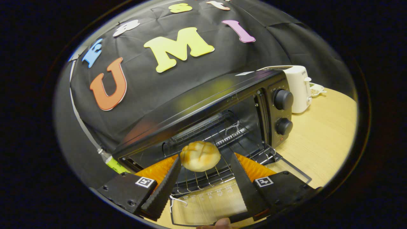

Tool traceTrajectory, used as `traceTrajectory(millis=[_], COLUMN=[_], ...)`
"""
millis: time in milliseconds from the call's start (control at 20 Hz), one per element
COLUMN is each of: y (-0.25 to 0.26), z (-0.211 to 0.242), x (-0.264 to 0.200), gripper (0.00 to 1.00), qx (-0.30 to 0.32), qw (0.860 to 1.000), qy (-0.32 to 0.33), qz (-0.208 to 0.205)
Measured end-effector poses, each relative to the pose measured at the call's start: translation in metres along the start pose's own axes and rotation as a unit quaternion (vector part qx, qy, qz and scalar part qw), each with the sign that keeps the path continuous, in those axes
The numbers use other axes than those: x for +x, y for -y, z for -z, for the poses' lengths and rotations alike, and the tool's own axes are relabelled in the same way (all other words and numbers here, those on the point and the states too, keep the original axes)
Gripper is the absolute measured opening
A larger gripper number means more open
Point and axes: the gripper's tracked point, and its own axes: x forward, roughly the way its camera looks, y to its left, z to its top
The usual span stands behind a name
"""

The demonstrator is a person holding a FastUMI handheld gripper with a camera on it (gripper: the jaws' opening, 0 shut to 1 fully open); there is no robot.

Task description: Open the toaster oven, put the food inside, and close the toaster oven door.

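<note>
The black toaster oven [203, 105] stands with its door [206, 203] folded down flat under my fingers. A round golden bun [200, 156] rests on the front part of the wire rack [222, 133] inside the oven mouth. My gripper [205, 158] is open, with the bun between its fingertips. The left fingertip [175, 163] is right against the bun's side. The right fingertip [235, 162] stands a little apart from it.
Two knobs [283, 99] sit on the oven's right panel. A white toaster [297, 89] and a small dish [316, 89] stand behind the oven on the wooden table [321, 136]. A fingertip of the person's hand [222, 223] shows below the door.
</note>
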Motion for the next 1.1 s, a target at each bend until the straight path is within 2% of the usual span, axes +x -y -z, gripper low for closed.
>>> traceTrajectory(millis=[300, 400, 550, 700, 950, 1100], y=[0.0, -0.003, -0.01, -0.003, 0.029, 0.046], z=[0.02, 0.031, 0.037, 0.051, 0.082, 0.1], x=[-0.062, -0.088, -0.127, -0.157, -0.17, -0.165], gripper=[1.0, 1.0, 1.0, 1.0, 1.0, 1.0], qx=[-0.058, -0.065, -0.093, -0.147, -0.184, -0.185], qw=[0.998, 0.996, 0.99, 0.981, 0.975, 0.974], qy=[-0.008, -0.033, -0.06, -0.07, -0.094, -0.107], qz=[-0.029, -0.049, -0.083, -0.103, -0.086, -0.069])
